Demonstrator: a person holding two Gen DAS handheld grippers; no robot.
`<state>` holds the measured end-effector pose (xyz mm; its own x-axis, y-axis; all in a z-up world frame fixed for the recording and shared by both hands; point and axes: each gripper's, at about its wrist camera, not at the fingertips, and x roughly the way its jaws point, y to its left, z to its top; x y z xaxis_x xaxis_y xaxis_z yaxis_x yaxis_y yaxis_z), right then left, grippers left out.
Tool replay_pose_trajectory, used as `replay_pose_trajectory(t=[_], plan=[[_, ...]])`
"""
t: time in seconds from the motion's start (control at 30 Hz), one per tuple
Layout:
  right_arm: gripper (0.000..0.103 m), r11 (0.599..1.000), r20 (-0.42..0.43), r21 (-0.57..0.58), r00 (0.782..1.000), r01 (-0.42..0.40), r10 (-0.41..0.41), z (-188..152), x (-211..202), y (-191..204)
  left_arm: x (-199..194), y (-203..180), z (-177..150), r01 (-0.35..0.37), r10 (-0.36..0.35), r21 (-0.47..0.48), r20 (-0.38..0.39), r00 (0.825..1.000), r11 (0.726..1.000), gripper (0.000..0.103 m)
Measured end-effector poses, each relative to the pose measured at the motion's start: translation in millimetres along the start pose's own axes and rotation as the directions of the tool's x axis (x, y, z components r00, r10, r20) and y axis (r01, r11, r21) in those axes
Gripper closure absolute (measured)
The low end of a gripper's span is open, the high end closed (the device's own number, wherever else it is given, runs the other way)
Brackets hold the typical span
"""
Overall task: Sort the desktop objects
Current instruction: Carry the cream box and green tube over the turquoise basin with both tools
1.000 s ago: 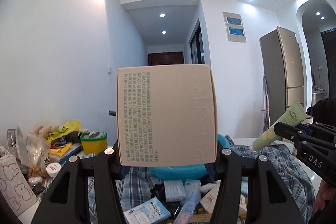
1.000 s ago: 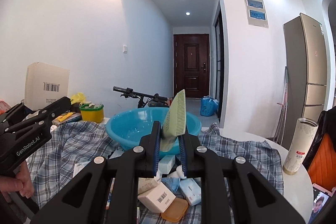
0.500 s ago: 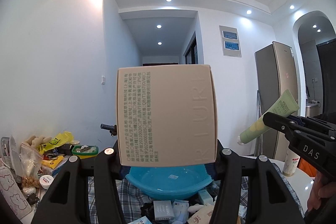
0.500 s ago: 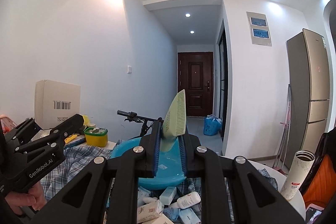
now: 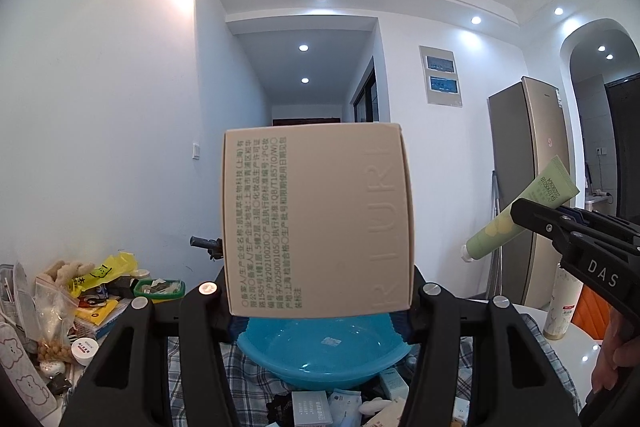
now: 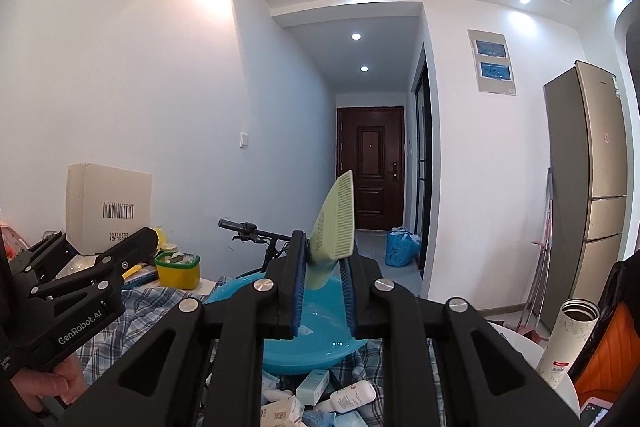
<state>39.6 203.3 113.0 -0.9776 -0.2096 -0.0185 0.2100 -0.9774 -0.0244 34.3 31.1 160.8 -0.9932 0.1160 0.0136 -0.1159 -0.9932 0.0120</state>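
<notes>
"RIURI" embossed beige box (image 5: 318, 221)

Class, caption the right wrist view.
Right tool grips a pale green plastic tube above a blue plastic basin.

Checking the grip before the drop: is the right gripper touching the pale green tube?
Touching. In the right wrist view the right gripper has both blue pads pressed against the pale green tube, which sticks up between them.

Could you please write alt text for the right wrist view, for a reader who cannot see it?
The right gripper is shut on a pale green tube, held above a blue basin on a checked cloth. At left, the left gripper holds a beige box; a hallway and dark door lie beyond.
</notes>
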Motion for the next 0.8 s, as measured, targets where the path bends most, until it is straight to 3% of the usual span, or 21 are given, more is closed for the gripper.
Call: replay_pose_trajectory(t=[0.27, 0.63, 0.8], plan=[[0.088, 1.000, -0.015, 0.000, 1.000, 0.017, -0.017, 6.9, 26.5, -8.4, 40.4, -2.6, 4.3, 0.005, -0.006, -0.020, -0.022, 1.000, 1.000, 0.046], [0.088, 1.000, -0.009, 0.000, 1.000, 0.028, -0.028, 29.7, 88.1, -17.5, 97.4, 12.9, 34.2, -0.039, 0.042, -0.070, 0.034, 0.999, 0.997, 0.046], [0.088, 1.000, -0.016, 0.025, 1.000, -0.015, 0.015, 34.8, 116.7, -19.9, 125.7, 25.4, 34.5, -0.060, 0.062, -0.097, 0.018, 0.998, 0.994, 0.046]])
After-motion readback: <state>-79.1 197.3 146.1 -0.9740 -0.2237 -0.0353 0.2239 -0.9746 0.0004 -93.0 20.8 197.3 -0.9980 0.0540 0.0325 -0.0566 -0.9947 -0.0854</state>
